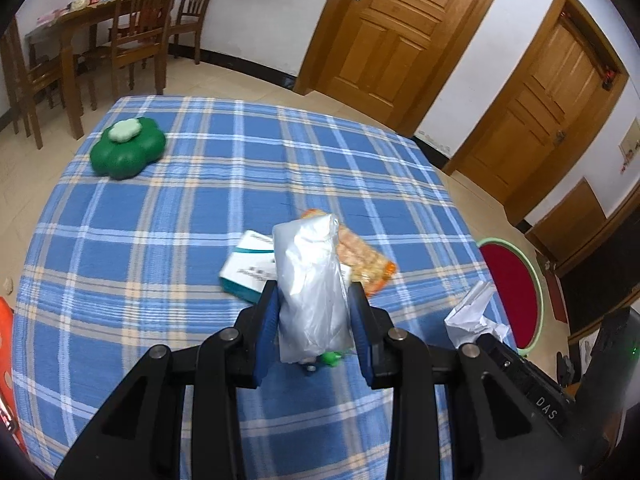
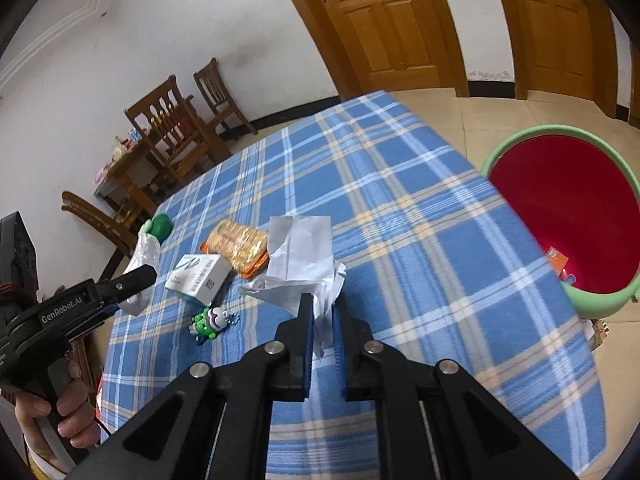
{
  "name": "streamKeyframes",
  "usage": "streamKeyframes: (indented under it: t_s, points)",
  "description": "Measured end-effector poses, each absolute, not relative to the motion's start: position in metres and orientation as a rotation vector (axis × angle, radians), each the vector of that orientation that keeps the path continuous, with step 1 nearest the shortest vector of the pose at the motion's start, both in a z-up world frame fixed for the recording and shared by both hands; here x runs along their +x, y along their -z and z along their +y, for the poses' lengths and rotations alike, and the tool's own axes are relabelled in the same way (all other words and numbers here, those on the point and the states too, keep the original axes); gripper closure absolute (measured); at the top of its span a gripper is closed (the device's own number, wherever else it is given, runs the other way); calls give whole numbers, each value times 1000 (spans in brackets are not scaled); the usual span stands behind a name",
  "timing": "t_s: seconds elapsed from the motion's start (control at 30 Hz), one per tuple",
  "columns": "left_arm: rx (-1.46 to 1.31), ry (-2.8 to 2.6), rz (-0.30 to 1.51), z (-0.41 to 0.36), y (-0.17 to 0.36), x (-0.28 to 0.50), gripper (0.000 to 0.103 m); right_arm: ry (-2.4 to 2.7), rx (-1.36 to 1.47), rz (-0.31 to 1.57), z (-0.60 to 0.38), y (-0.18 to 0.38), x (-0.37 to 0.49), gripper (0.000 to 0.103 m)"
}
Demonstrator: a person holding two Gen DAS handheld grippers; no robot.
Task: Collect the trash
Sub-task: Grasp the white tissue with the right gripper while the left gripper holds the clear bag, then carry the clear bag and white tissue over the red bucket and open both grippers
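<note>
My left gripper (image 1: 314,294) is shut on a crumpled clear plastic bag (image 1: 310,280) and holds it above the blue plaid tablecloth (image 1: 160,220). My right gripper (image 2: 322,302) is shut on crumpled white paper (image 2: 300,256); the paper also shows in the left wrist view (image 1: 472,312). A white and teal box (image 2: 198,278), an orange snack packet (image 2: 238,246) and a small green toy figure (image 2: 210,322) lie on the cloth. The red bin with a green rim (image 2: 560,208) stands on the floor beside the table's right edge, with some items at its bottom.
A green flower-shaped container (image 1: 126,148) sits at the table's far left. Wooden chairs (image 1: 144,28) and a side table stand by the far wall. Two wooden doors (image 1: 392,32) are behind the table.
</note>
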State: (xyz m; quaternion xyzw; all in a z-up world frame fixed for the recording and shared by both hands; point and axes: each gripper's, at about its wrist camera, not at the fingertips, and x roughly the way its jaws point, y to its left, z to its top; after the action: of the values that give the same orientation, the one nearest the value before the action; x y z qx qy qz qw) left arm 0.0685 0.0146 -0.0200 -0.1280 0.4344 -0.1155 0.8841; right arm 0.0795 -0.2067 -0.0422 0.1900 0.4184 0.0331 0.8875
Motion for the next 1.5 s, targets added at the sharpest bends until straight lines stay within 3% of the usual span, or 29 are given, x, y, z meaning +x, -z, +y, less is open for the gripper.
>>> streamKeyframes:
  t_s: [0.77,1.5]
  points:
    - [-105,453,923,-110,-4,71,68,102,544,724,-313,21,37,92]
    - [77,619,987,-251,21,101,68,288,688,718,-415,55,19,92]
